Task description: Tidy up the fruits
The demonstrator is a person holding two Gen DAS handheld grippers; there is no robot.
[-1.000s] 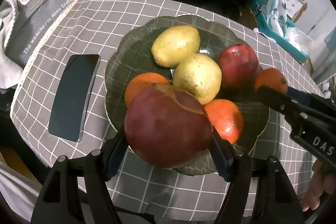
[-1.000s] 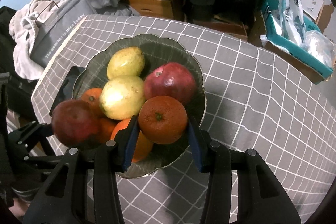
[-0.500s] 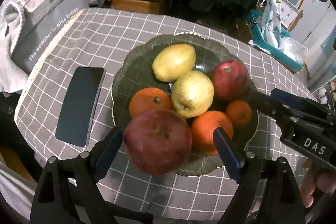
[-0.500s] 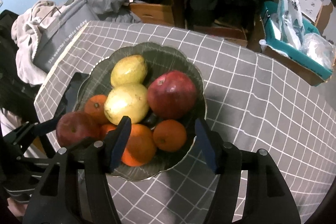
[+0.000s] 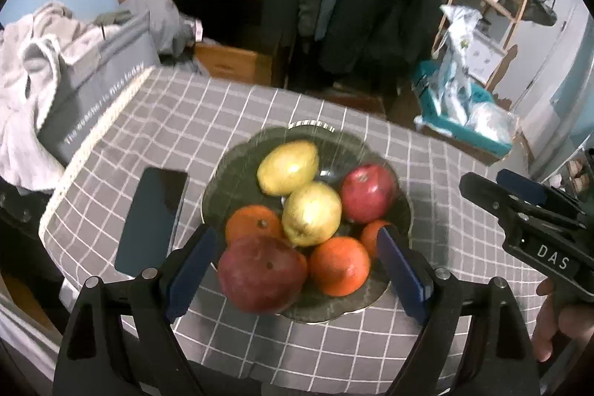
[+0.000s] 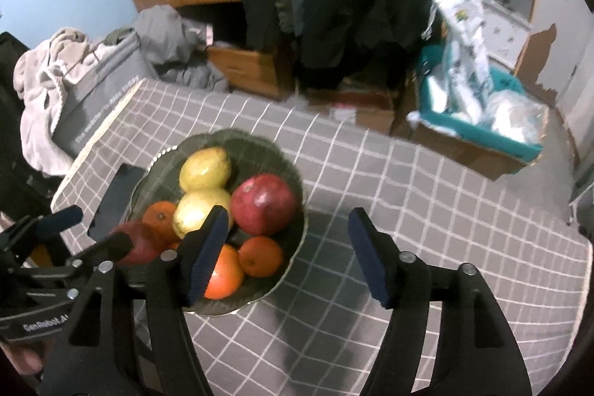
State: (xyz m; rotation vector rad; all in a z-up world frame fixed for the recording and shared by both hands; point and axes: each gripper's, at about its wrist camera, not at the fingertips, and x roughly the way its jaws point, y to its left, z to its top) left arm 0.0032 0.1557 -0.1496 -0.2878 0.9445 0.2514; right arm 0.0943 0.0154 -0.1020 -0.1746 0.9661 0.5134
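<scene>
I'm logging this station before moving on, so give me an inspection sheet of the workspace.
Surface: table under a grey checked cloth.
Job's things: dark plate holding two yellow pears, two red apples, three oranges; near apple by the rim.
Clutter: black phone lying left of the plate.
Grippers: left tool open, empty; right tool open, empty, over bare cloth.
Cables: nothing seen.
Surroundings: grey bag, laundry, hanging coats, teal basket.

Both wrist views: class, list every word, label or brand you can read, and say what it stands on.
"DAS": white letters on the right gripper body.
"GenRobot.A", cut off by a finger: on the left gripper body.
White lettering on the grey bag: too blurred to read for certain.
</scene>
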